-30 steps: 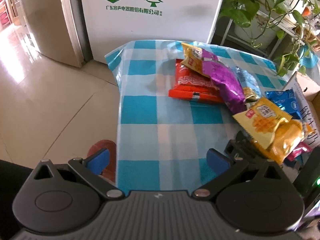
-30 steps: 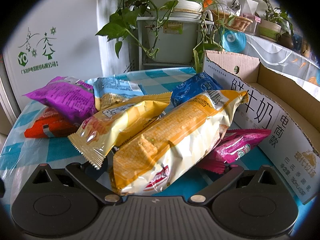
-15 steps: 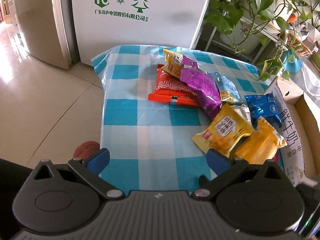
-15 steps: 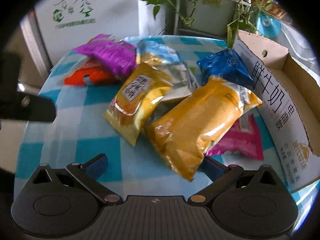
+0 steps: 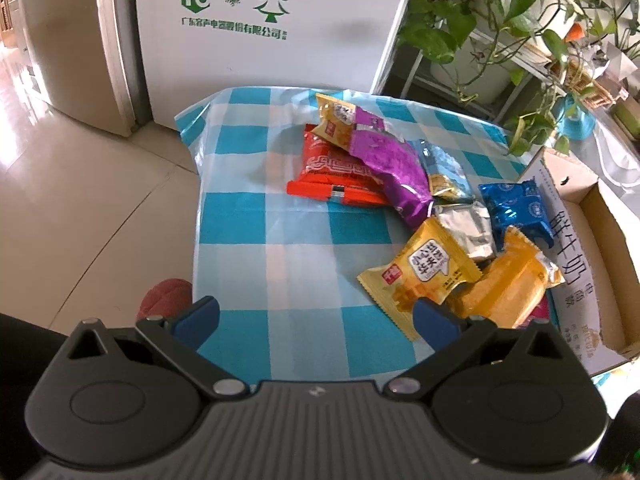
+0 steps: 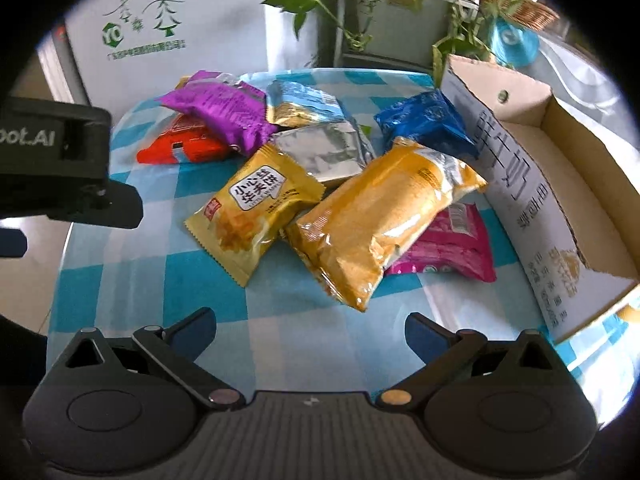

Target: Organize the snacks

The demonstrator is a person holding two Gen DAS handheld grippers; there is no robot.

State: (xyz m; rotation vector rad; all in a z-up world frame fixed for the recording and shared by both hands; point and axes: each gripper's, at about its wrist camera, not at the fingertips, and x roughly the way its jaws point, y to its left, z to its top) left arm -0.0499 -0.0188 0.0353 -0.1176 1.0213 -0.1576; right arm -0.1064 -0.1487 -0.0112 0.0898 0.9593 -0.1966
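Observation:
Several snack packets lie on a blue-checked tablecloth (image 5: 288,264): a big orange packet (image 6: 380,220), a yellow packet (image 6: 256,208), a silver one (image 6: 328,152), a purple one (image 6: 224,108), a red one (image 6: 180,144), a blue one (image 6: 428,124) and a pink one (image 6: 448,248). An open cardboard box (image 6: 520,184) stands at the right. My right gripper (image 6: 310,330) is open and empty, above the table just short of the orange packet. My left gripper (image 5: 316,318) is open and empty over the table's near edge; its right finger (image 5: 434,324) overlaps the yellow packet (image 5: 420,276).
A white appliance carton with green print (image 5: 256,40) stands behind the table. Potted plants on a rack (image 5: 500,20) are at the back right. Tiled floor (image 5: 80,184) lies to the left. The left gripper's body (image 6: 60,168) shows at the left of the right wrist view.
Both grippers have drawn back and up from the pile. The right gripper, earlier pressed close against the orange packet, now sits clear of it with the whole pile in view.

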